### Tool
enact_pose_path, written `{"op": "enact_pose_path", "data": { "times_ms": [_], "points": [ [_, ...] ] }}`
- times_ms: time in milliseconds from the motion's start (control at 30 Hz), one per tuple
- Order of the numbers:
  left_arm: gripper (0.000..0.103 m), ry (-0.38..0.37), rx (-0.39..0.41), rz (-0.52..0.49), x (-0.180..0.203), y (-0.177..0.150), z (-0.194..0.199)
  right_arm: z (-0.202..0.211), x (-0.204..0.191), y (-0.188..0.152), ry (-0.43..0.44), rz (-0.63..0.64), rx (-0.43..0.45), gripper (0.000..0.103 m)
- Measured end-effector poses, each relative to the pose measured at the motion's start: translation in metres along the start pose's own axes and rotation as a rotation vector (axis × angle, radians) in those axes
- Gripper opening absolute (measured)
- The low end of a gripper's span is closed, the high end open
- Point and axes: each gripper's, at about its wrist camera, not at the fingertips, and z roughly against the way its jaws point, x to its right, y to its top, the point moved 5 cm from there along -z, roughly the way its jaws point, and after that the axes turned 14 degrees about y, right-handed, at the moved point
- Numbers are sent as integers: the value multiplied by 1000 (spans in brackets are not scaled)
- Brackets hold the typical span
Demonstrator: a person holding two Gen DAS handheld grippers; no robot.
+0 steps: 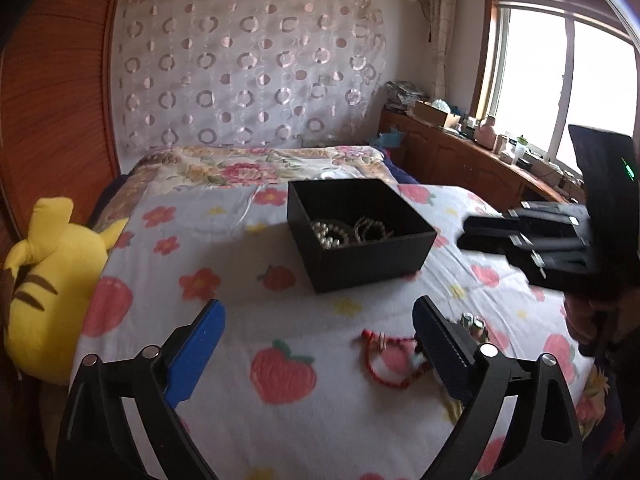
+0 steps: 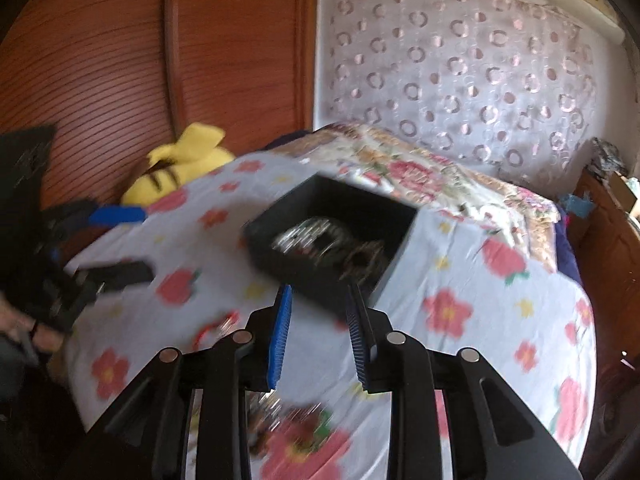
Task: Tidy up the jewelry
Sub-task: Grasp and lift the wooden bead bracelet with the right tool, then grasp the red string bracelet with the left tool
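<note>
A black open box (image 1: 360,232) stands on the flowered bed sheet and holds pearl bracelets (image 1: 330,234) and a beaded bracelet (image 1: 372,229). A red cord bracelet (image 1: 386,356) and a silver piece (image 1: 474,324) lie on the sheet in front of the box, by my left gripper's right finger. My left gripper (image 1: 320,320) is open and empty above the sheet. My right gripper (image 2: 318,300) is open and empty just in front of the box (image 2: 332,240), in a blurred view. It also shows in the left wrist view (image 1: 484,232) to the right of the box. Blurred jewelry (image 2: 292,420) lies under it.
A yellow plush toy (image 1: 48,288) lies at the bed's left edge by the wooden wardrobe (image 1: 52,100). A floral quilt (image 1: 248,164) lies behind the box. A cluttered wooden cabinet (image 1: 460,148) runs under the window on the right.
</note>
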Motion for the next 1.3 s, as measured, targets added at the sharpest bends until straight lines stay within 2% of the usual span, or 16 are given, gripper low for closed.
{"op": "enact_pose_path", "data": {
  "times_ms": [167, 333, 500, 700, 867, 967, 1033, 1067, 1300],
  "points": [
    [93, 5, -19, 16, -4, -14, 5, 1, -24, -32, 55, -1, -39, 30],
    [94, 16, -37, 10, -6, -27, 6, -3, -38, -50, 76, -1, -71, 30],
    [94, 7, -49, 4, -3, -34, 7, -11, -44, -56, 86, 9, -102, 30],
    [94, 2, -46, -9, 2, -37, 11, -24, -42, -58, 54, 23, -136, 35],
    [94, 4, -44, -11, 4, -38, 12, -26, -41, -60, 38, 37, -144, 35],
    [94, 7, -47, -10, 4, -38, 13, -27, -40, -61, 29, 43, -140, 22],
    [94, 7, -51, -10, 4, -38, 12, -24, -40, -60, 33, 40, -127, 21],
    [94, 8, -53, -12, 5, -39, 12, -21, -40, -59, 37, 40, -118, 15],
    [94, 13, -69, -20, 7, -40, 5, 16, -36, -41, 25, 27, 7, 15]
  ]
}}
